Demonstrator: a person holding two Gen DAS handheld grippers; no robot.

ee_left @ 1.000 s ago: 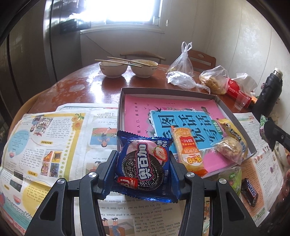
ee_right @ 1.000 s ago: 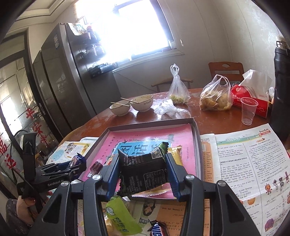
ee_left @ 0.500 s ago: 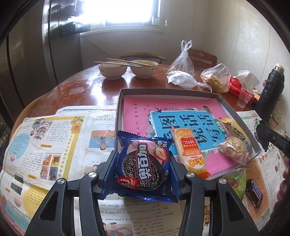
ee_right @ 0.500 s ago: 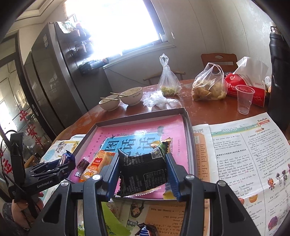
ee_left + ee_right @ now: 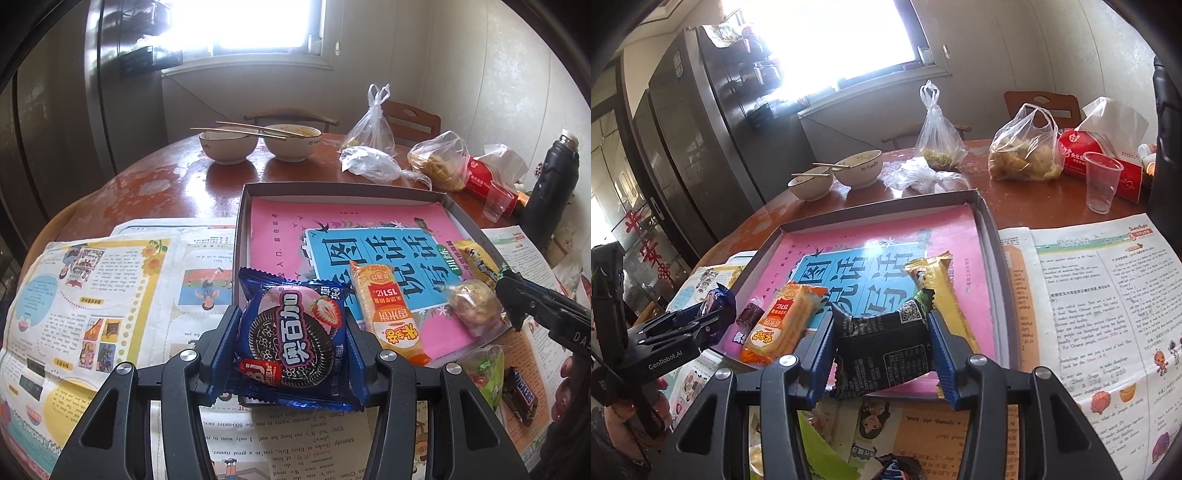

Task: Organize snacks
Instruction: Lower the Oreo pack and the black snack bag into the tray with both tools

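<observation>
Snacks are held in both claws at the bottom of each wrist view: a blue strawberry sandwich-cookie pack (image 5: 293, 339) is clamped between the blue pads of the left gripper (image 5: 293, 343), and a crumpled black snack packet (image 5: 882, 350) is pinched between the pads of the right gripper (image 5: 882, 354). Each packet is seen at the near edge of a shallow grey box (image 5: 991, 236), above the newspaper sheets (image 5: 110, 295) spread on the table. Just beyond, inside the box, an orange rice-cracker pack (image 5: 388, 314), a clear-wrapped round pastry (image 5: 474, 306) and a yellow wrapper (image 5: 938, 284) are laid on a pink and blue book cover (image 5: 369, 240). At the lower right of the left view, a green packet (image 5: 487, 369) and a Snickers bar (image 5: 521, 395) are left outside the box. Farther back, toward the top of the frames, two bowls with chopsticks (image 5: 258, 144), knotted plastic bags (image 5: 1023, 151), a clear cup (image 5: 1102, 181) and a red tissue pack (image 5: 1104, 158) are seen on the brown round table (image 5: 166, 177).
</observation>
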